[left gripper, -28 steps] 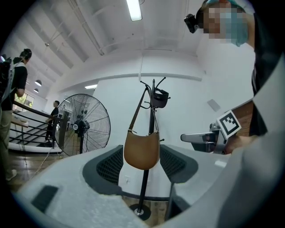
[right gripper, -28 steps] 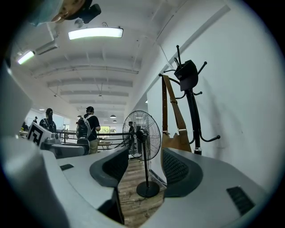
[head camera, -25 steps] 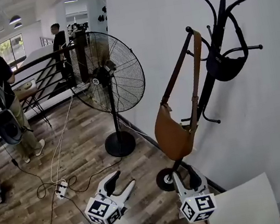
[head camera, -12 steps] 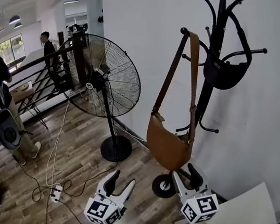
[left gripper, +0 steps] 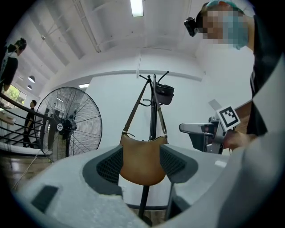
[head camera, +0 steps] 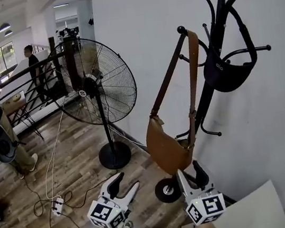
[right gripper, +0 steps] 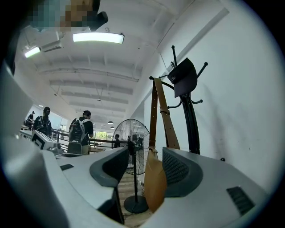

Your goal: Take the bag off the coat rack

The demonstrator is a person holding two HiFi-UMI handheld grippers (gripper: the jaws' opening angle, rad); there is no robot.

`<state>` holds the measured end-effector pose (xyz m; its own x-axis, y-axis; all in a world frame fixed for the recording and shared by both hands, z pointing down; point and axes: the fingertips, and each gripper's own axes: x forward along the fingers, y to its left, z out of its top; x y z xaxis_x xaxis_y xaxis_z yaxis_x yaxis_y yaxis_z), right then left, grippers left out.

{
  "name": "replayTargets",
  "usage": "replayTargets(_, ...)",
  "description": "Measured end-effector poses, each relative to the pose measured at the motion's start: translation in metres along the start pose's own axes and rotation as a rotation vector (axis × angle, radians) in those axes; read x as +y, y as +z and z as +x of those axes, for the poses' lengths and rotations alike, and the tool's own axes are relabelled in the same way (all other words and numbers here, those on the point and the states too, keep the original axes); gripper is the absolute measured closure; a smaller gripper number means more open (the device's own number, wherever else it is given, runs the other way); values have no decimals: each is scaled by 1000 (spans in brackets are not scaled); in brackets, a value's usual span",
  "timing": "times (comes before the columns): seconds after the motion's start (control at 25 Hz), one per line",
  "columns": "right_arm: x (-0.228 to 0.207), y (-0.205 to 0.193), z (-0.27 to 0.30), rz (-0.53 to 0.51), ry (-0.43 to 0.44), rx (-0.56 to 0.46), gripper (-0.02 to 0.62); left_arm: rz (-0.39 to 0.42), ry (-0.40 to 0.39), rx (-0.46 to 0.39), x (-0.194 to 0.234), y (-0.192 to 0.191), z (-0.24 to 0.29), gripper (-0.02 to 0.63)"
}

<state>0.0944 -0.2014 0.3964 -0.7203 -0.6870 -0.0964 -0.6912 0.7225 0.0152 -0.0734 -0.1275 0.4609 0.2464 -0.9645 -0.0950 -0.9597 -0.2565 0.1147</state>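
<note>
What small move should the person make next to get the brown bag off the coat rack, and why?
Probably raise the right gripper to the strap near its hook. It and the left gripper are open below the brown bag, gripping nothing; the strap loops over that hook on the coat rack, so it must be lifted off.

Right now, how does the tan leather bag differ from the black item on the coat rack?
The tan leather crescent bag dangles low on a long strap; the black fabric item sits high, snug against the black metal coat rack. The tan bag looks rounded; the black item looks slumped. Both hang from that rack's hooks.
</note>
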Motion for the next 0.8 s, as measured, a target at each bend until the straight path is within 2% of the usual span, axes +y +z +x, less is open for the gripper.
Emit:
replayTargets(0.44, -13, 46, 40, -97, -177, -69, 374, -13, -169, -13, 50, 24, 66, 353)
replayTargets(0.8, -28, 69, 58, -173, -346, -102, 374, 11, -335, -28, 65, 40, 113, 353)
